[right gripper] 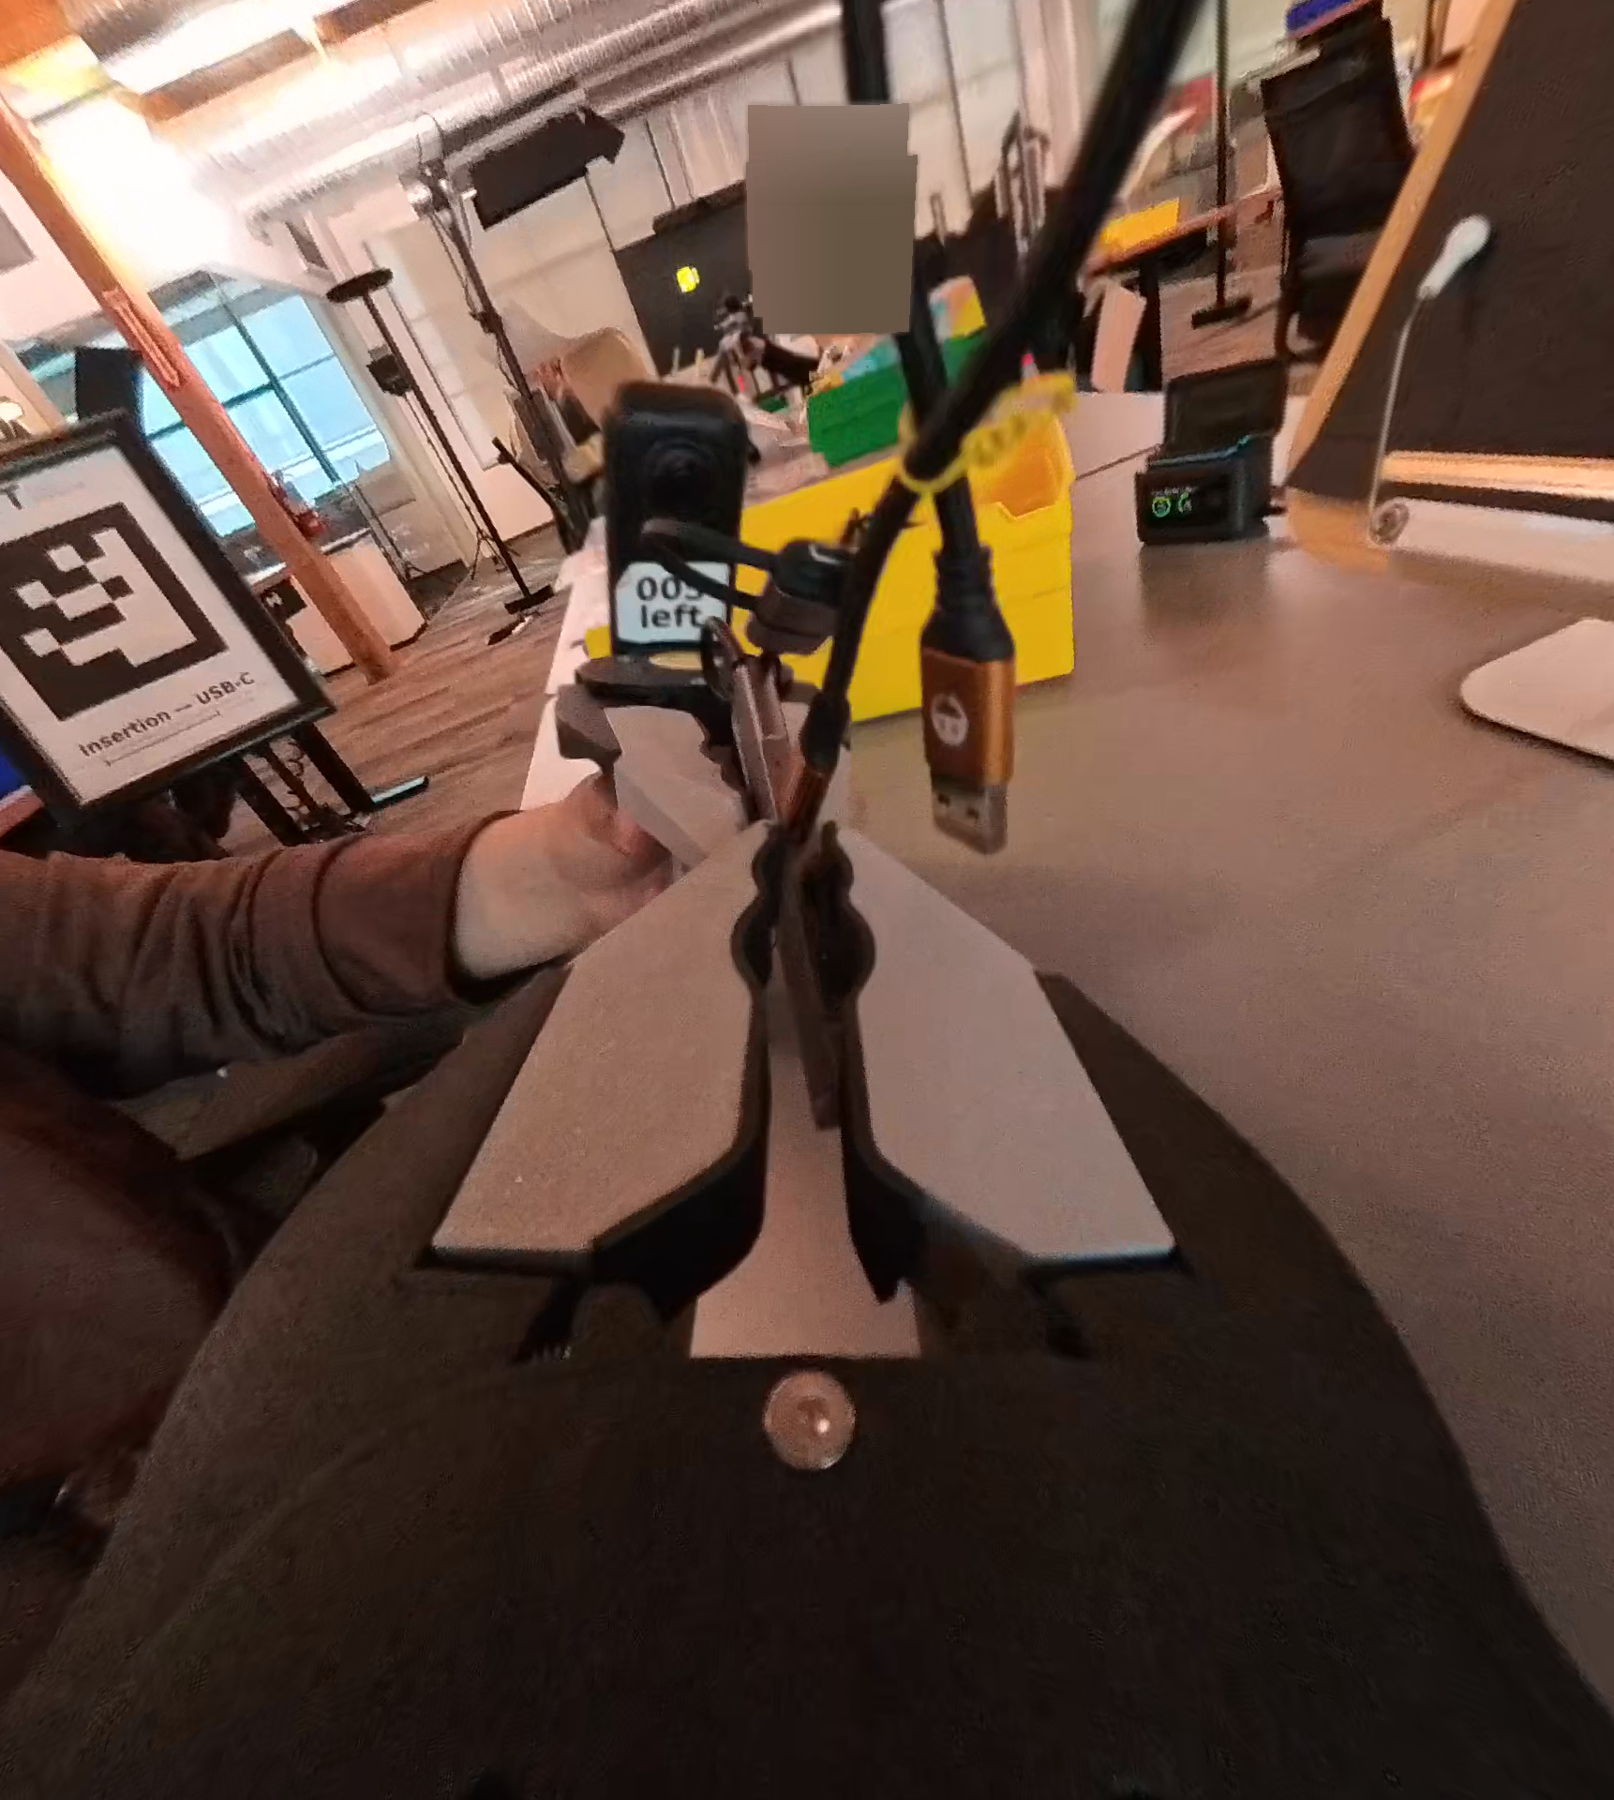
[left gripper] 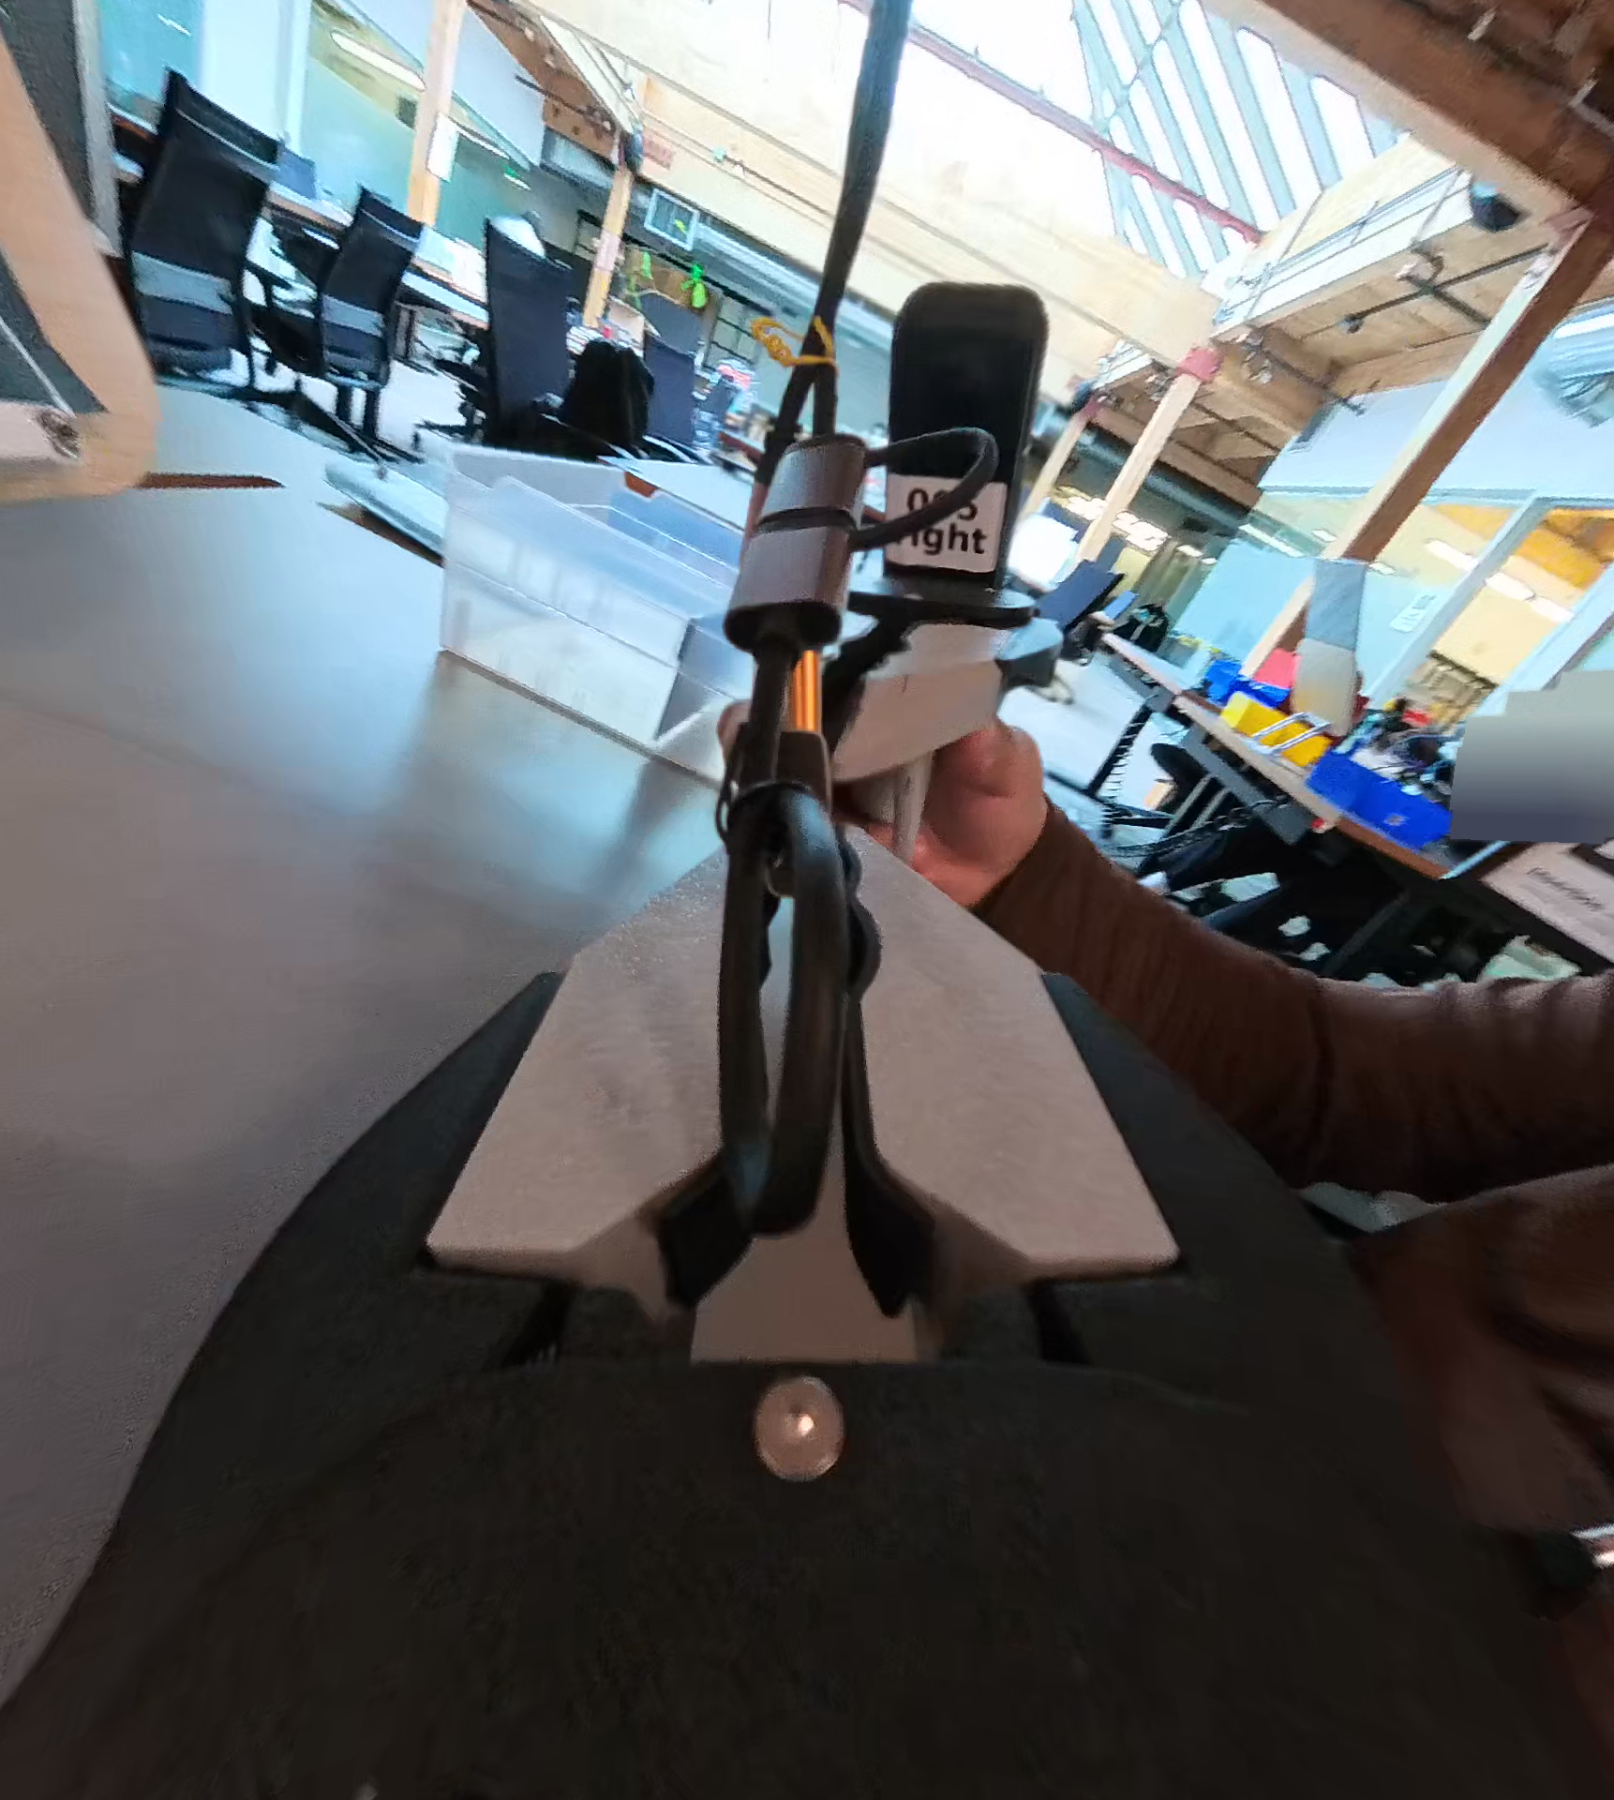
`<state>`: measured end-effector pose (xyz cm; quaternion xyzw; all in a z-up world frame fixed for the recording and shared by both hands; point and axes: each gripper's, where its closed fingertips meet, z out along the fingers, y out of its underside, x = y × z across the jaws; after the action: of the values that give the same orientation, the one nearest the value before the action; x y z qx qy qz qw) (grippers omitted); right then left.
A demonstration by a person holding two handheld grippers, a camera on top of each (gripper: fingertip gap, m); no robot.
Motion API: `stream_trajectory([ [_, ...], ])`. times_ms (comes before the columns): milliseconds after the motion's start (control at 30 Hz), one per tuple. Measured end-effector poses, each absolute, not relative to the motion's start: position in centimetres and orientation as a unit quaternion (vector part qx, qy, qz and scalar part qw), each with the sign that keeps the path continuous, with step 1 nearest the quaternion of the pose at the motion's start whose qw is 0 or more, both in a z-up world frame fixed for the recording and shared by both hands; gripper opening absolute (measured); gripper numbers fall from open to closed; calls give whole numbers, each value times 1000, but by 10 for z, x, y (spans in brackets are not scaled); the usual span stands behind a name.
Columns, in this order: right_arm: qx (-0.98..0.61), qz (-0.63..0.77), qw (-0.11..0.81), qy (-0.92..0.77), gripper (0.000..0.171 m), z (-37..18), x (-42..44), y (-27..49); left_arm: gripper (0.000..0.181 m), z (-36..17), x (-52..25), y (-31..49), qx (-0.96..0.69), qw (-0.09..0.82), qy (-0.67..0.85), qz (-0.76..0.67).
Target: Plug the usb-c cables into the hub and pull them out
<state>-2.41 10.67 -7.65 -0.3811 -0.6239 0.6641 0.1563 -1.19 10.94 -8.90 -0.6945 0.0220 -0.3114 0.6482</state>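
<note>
My left gripper (left gripper: 788, 857) is shut on the looped black cable (left gripper: 784, 1023) of a small grey hub (left gripper: 793, 545), which stands above its fingertips. My right gripper (right gripper: 798, 857) is shut on the orange plug (right gripper: 808, 799) of a black usb-c cable (right gripper: 978, 370) that runs up out of view. In the left wrist view this plug (left gripper: 808, 692) sits just below the hub. I cannot tell whether it is seated in the hub. A second orange plug (right gripper: 969, 721) dangles free to the right. The two grippers face each other, tips nearly touching, above the table.
The grey table (left gripper: 199, 877) holds a clear plastic bin (left gripper: 589, 584), a yellow bin (right gripper: 1027, 604), a monitor foot (right gripper: 1602, 701) and a small black device with a lit screen (right gripper: 1202, 497). A framed marker sign (right gripper: 102, 623) stands at the left. A brown-sleeved arm (left gripper: 1271, 1052) holds each gripper. Only a small space, under 4 cm, lies between the two pairs of fingers.
</note>
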Motion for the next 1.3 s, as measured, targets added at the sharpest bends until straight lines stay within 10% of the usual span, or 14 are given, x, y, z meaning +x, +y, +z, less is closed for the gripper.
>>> stream_trajectory([
  [1300,-357,663,163,-637,3,-76,-17,101,7,-88,-2,107,-685,652,47,-322],
])
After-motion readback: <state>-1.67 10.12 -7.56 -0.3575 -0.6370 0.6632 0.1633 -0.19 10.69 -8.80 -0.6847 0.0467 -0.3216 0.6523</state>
